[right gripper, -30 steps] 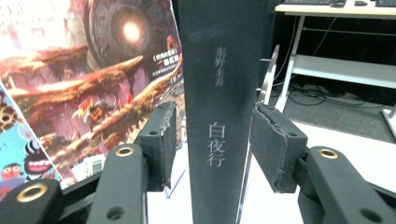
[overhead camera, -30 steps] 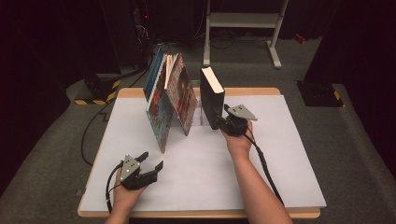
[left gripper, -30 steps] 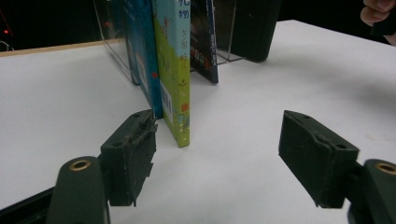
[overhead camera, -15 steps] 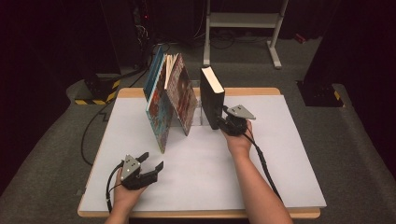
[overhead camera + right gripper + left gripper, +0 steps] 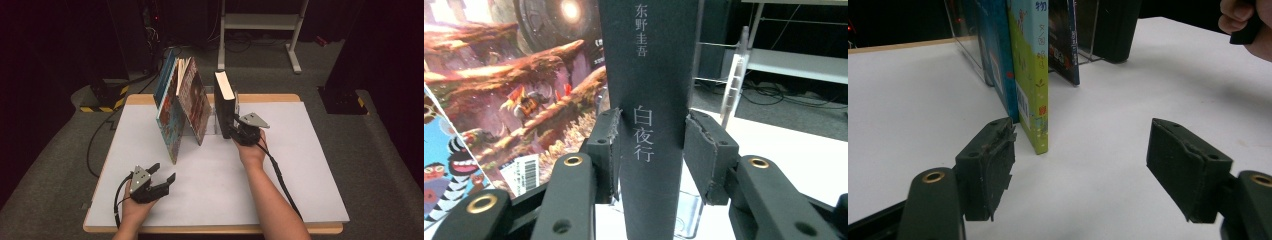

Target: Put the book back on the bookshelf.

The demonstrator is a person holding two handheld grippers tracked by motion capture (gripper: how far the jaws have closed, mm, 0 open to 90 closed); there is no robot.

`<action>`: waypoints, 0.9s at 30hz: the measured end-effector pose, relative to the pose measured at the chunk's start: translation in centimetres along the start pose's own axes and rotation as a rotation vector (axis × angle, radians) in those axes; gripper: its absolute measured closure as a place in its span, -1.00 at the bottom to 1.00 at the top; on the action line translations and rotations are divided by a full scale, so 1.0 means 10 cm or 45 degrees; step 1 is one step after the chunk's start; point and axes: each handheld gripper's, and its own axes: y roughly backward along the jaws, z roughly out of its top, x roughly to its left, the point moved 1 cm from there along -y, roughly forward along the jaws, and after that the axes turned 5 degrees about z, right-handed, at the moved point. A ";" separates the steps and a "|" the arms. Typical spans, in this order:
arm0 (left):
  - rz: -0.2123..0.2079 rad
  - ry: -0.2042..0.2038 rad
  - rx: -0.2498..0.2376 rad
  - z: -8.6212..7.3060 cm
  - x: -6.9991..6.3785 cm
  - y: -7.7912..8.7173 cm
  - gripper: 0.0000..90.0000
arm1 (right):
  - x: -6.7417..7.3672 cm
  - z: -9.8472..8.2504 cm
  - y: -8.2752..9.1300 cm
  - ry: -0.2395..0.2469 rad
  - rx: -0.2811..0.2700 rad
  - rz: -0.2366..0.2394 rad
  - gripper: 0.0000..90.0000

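A thick black book (image 5: 225, 102) stands upright at the back middle of the white table (image 5: 300, 170). My right gripper (image 5: 239, 131) comes at its spine (image 5: 649, 75) from the front. Its jaws have just been closing, and the pads (image 5: 704, 155) now lie against both sides of the spine, shut on the book. Left of it, a book with a fantasy cover (image 5: 192, 107) and some blue picture books (image 5: 167, 115) lean together. My left gripper (image 5: 164, 171) rests near the front left edge, open and empty, pointing at the picture books (image 5: 1030, 65).
A clear plastic book stand (image 5: 731, 75) holds the row of books. Cables trail from both grippers across the table. Beyond the far edge stand a white metal frame (image 5: 260, 22) and dark equipment on the grey floor.
The right gripper's jaws have drawn in on the black book's spine. The left hand and the books have stayed where they were.
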 end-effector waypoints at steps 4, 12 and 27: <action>0.000 0.006 -0.003 0.00 0.00 0.00 -0.39 | 0.02 0.00 -0.03 -0.012 -0.004 0.008 0.30; -0.001 0.005 -0.001 0.00 0.00 0.00 -0.39 | 0.05 0.00 -0.08 -0.014 -0.015 0.015 0.29; -0.003 0.012 -0.008 0.01 0.00 0.00 -0.39 | 0.08 0.05 -0.16 -0.019 -0.002 0.017 0.31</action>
